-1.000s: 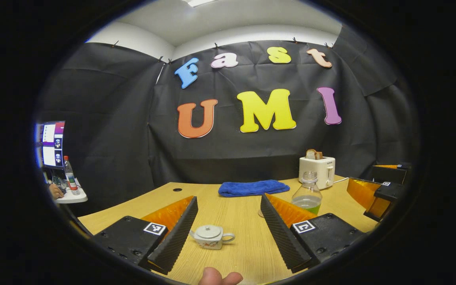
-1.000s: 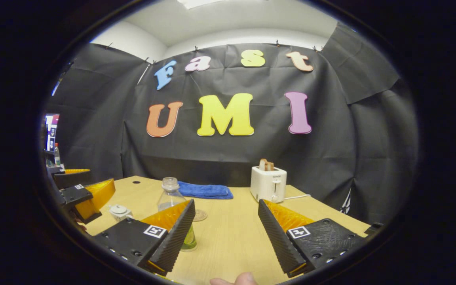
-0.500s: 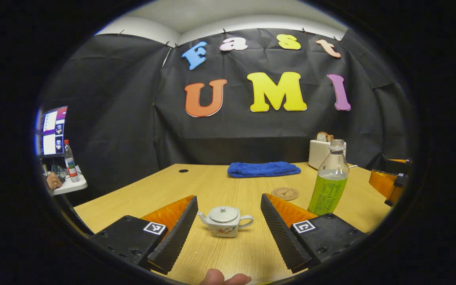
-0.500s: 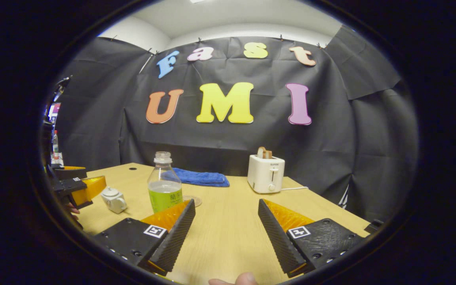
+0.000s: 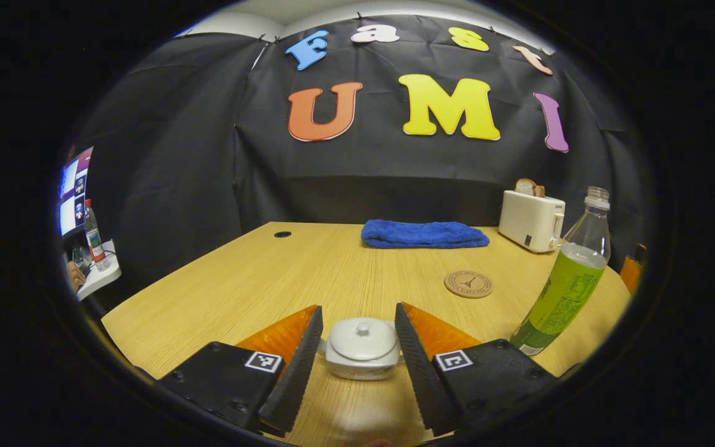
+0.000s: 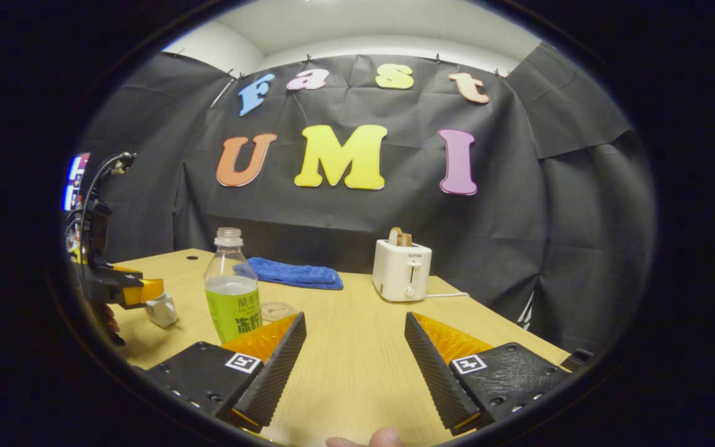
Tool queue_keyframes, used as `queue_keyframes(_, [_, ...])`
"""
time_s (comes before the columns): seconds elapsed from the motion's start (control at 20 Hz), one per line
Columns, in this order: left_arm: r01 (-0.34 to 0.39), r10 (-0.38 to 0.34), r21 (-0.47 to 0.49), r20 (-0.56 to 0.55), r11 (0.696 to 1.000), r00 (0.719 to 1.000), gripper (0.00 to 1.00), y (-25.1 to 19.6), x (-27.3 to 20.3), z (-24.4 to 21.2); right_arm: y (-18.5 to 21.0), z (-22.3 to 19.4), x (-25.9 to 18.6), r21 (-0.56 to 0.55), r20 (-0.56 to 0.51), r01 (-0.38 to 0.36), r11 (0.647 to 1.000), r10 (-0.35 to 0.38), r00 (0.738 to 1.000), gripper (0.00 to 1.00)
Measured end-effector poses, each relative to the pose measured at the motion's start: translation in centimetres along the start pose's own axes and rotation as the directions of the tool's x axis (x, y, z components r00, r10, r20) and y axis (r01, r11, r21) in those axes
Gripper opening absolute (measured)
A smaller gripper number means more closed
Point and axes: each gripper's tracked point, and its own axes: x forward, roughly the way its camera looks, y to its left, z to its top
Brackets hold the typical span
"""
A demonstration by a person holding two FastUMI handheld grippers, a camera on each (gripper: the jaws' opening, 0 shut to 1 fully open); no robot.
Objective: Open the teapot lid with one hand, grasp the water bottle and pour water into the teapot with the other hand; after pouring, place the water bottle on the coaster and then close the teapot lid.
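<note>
Left gripper [image 5: 357,347] straddles the teapot [image 5: 362,349] near the tabletop's [image 5: 308,273] front edge, jaws apart; clamping the body instead of the lid [image 5: 362,338] could drag the whole pot. Right gripper [image 6: 354,366] hangs wide open

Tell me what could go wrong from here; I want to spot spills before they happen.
1. The left tool brackets the whole teapot, not just the lid knob; closing here might grip or shove the pot rather than lift the lid.
2. The water bottle stands uncapped and partly full; a clumsy approach by the right tool could tip it and spill.
</note>
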Motion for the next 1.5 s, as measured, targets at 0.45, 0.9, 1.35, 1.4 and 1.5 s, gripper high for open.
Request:
queue_keyframes(0.45, [-0.016,0.016,0.034,-0.005,0.999,1.0,0.27,-0.1,0.6,0.6,2.2,0.1,0.6,-0.013,0.003,-0.053,0.999,0.053,0.999,0.95])
queue_keyframes(0.9, [0.0,-0.001,0.021,0.032,1.0,0.999,0.03,0.0,-0.1,1.9,6.5,-0.3,-0.7,0.002,0.0,-0.185,0.983,0.185,0.983,0.96])
queue_keyframes(1.35, [0.058,-0.06,0.023,0.147,0.998,0.987,0.03,0.3,-4.6,5.4,11.4,-2.1,0.8,0.043,-0.057,-0.261,0.964,0.263,0.963,0.95])
queue_keyframes(1.4, [0.056,-0.059,0.026,0.152,0.998,0.987,0.03,0.4,-5.1,5.5,11.9,-2.4,1.2,0.046,-0.065,-0.261,0.964,0.264,0.962,0.97])
queue_keyframes(1.5, [0.062,-0.066,0.03,0.162,0.998,0.985,0.03,0.7,-5.9,5.4,12.8,-3.1,2.2,0.055,-0.086,-0.261,0.964,0.265,0.96,0.96])
